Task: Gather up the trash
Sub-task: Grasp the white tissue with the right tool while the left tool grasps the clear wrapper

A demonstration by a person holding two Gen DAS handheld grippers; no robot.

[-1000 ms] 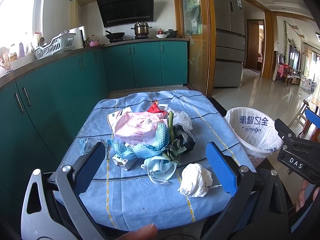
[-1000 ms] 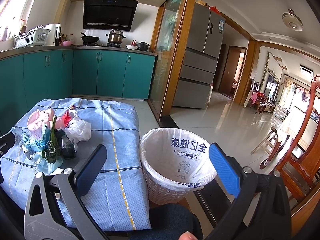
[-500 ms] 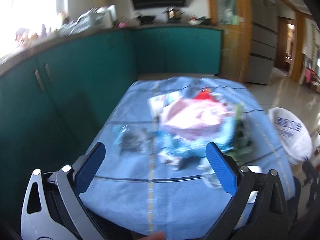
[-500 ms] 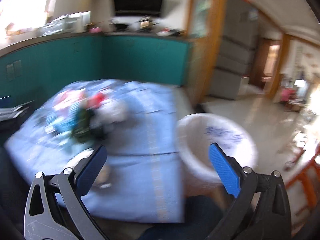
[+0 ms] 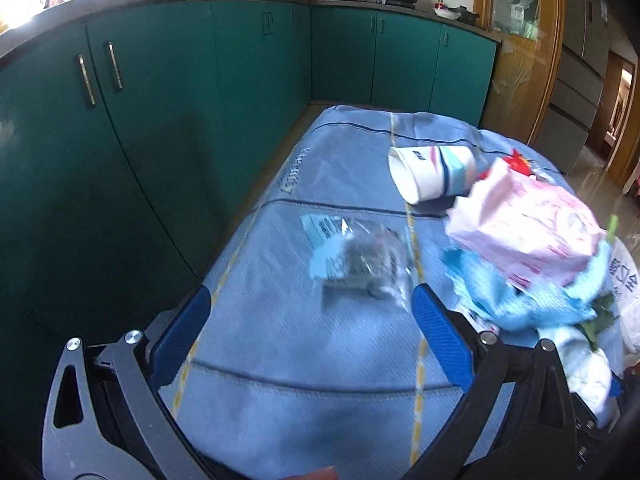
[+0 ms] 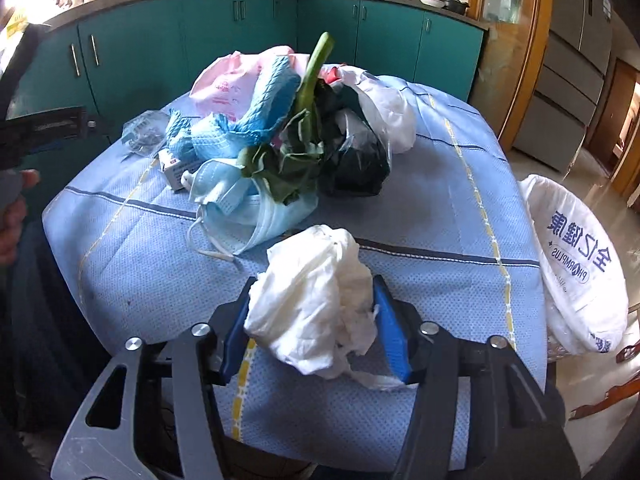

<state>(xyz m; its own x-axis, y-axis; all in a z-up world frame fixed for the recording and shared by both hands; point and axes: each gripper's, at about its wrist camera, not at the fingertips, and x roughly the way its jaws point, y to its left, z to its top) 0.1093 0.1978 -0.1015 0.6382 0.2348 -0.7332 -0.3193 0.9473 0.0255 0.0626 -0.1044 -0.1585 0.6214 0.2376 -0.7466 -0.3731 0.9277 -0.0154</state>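
A heap of trash lies on the blue cloth table [image 6: 440, 216]: pink bag [image 6: 228, 84], blue netting [image 6: 256, 108], green leaf stalk [image 6: 308, 92], face masks [image 6: 256, 208], black bag [image 6: 356, 160]. My right gripper [image 6: 312, 320] is shut on a crumpled white tissue [image 6: 316, 300] at the table's near edge. My left gripper [image 5: 308, 328] is open just short of a clear plastic wrapper [image 5: 360, 260] on the cloth. A paper cup [image 5: 432, 172] lies on its side beyond the wrapper. The pink bag [image 5: 528, 232] is to the wrapper's right.
A white-lined trash basket [image 6: 576, 264] stands on the floor off the table's right side. Teal kitchen cabinets [image 5: 160, 120] run along the left and back. A fridge [image 6: 572, 72] and a doorway are at the far right.
Both grippers swung left and dropped toward the table. My right gripper went from open to shut on the white tissue. My left gripper now faces the clear wrapper.
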